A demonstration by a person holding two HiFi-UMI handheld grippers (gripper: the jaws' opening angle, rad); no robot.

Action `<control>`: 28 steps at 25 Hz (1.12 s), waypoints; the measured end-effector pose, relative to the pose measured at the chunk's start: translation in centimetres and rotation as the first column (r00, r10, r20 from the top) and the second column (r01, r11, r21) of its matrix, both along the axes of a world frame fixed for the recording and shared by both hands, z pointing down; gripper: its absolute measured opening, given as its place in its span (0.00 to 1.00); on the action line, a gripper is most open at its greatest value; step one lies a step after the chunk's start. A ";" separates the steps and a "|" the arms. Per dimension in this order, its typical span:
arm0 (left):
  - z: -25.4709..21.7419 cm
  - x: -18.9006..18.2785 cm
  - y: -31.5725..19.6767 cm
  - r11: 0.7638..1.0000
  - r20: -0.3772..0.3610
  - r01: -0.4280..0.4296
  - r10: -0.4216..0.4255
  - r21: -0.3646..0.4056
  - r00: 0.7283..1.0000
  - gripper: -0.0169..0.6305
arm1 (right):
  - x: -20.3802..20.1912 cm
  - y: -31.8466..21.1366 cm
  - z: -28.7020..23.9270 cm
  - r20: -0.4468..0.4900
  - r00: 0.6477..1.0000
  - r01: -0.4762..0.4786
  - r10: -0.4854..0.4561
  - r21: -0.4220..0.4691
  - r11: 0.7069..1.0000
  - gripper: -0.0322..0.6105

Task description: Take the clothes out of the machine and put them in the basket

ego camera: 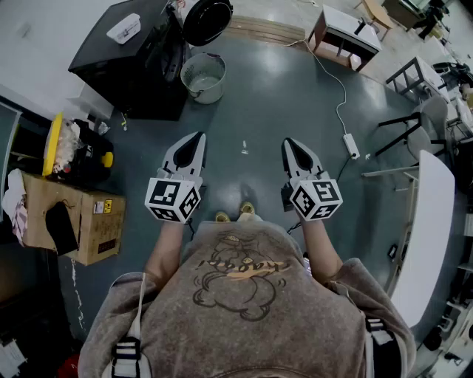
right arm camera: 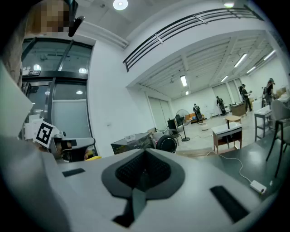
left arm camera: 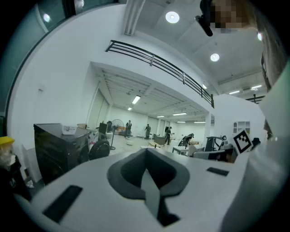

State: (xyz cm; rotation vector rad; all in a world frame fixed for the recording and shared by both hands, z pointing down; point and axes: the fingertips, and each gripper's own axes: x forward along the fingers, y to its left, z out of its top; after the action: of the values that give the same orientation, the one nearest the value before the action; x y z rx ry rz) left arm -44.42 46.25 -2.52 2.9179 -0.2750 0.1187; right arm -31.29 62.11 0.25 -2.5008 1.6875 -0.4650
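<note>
**Desk:** Where are the clothes?

**Operator:** I can't make any out. The black washing machine (ego camera: 129, 63) stands ahead of me and off to the left, with its round door (ego camera: 208, 20) swung open. The drum is too dark for me to read from the head view. In the left gripper view the washing machine (left arm camera: 61, 145) sits low at the left edge. In the right gripper view it (right arm camera: 133, 142) is just above the tongs, left of centre.

**Desk:** And the basket?

**Operator:** A pale round tub (ego camera: 203, 77) sits on the floor (ego camera: 266, 103) just beside the machine's front, under the open door.

**Desk:** How are your tongs?

**Operator:** Both are pressed together with nothing between them. The left tongs (ego camera: 197, 138) and right tongs (ego camera: 290, 144) are held out in front of my chest, side by side, apart from each other and well short of the machine. Each one's own view shows the pads meeting in a thin seam, the left (left arm camera: 146, 156) and the right (right arm camera: 145, 156).

**Desk:** Anything else nearby?

**Operator:** There's a cardboard box (ego camera: 89, 221) on the floor to my left. A white tabletop (ego camera: 425, 236) runs along my right, and a power strip (ego camera: 351, 145) lies on the floor ahead of it.
</note>
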 end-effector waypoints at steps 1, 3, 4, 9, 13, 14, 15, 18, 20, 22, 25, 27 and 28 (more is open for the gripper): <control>0.0 0.1 -0.3 1.000 0.002 -0.002 0.002 0.001 1.000 0.04 | 0.0 -0.3 0.1 0.002 1.000 0.002 -0.002 -0.001 1.000 0.04; 0.1 0.2 -0.9 1.000 0.003 -0.005 0.005 0.006 1.000 0.04 | -0.2 -1.0 0.2 0.005 1.000 0.005 -0.005 0.002 1.000 0.04; 0.1 0.2 -1.1 1.000 0.003 -0.007 0.007 0.008 1.000 0.04 | -0.3 -1.2 0.2 0.006 1.000 0.005 -0.005 0.008 1.000 0.04; 1.0 0.5 -1.8 1.000 -0.005 -0.024 0.024 0.013 1.000 0.04 | -0.9 -1.8 0.8 0.008 1.000 -0.011 0.011 0.027 1.000 0.05; 1.3 1.4 -2.6 0.999 -0.003 -0.029 0.029 0.020 1.000 0.04 | -0.2 -2.3 1.3 0.013 0.999 -0.029 0.029 0.026 0.999 0.05; 1.4 1.7 -3.0 0.999 -0.003 -0.031 0.031 0.022 1.000 0.04 | 0.2 -2.7 1.5 0.013 0.999 -0.033 0.033 0.027 0.999 0.05; 1.6 2.2 -3.6 0.999 -0.004 -0.030 0.030 0.020 1.000 0.04 | 0.7 -3.2 1.7 0.013 0.999 -0.036 0.036 0.028 0.999 0.05; 2.6 3.9 -5.4 1.000 -0.002 -0.021 0.021 0.010 1.000 0.04 | 2.4 -4.6 2.6 0.010 0.999 -0.039 0.038 0.029 0.999 0.05; 3.0 5.5 -6.6 1.000 0.004 -0.023 0.023 0.018 1.000 0.04 | 3.9 -5.7 3.1 0.012 0.999 -0.044 0.044 0.036 0.998 0.05; 3.3 7.3 -8.0 0.999 0.007 -0.027 0.027 0.024 1.000 0.04 | 5.8 -7.0 3.3 0.015 0.999 -0.050 0.049 0.042 0.998 0.05; 3.7 10.5 -10.3 0.999 0.013 -0.027 0.027 0.022 1.000 0.04 | 9.0 -9.1 3.7 0.029 0.998 -0.054 0.052 0.048 0.997 0.05; 3.8 13.1 -11.7 0.999 0.018 -0.027 0.027 0.023 0.999 0.04 | 11.5 -10.4 4.0 0.040 0.998 -0.057 0.055 0.049 0.997 0.05; 3.7 14.5 -12.3 0.999 0.019 -0.029 0.028 0.024 0.999 0.04 | 12.9 -11.0 4.0 0.044 0.997 -0.058 0.055 0.048 0.997 0.05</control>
State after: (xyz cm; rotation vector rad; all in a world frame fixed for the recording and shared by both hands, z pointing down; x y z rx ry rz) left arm -29.96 33.90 1.19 2.9467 -0.2395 0.1486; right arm -18.37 51.07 4.25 -2.4780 1.5887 -0.4620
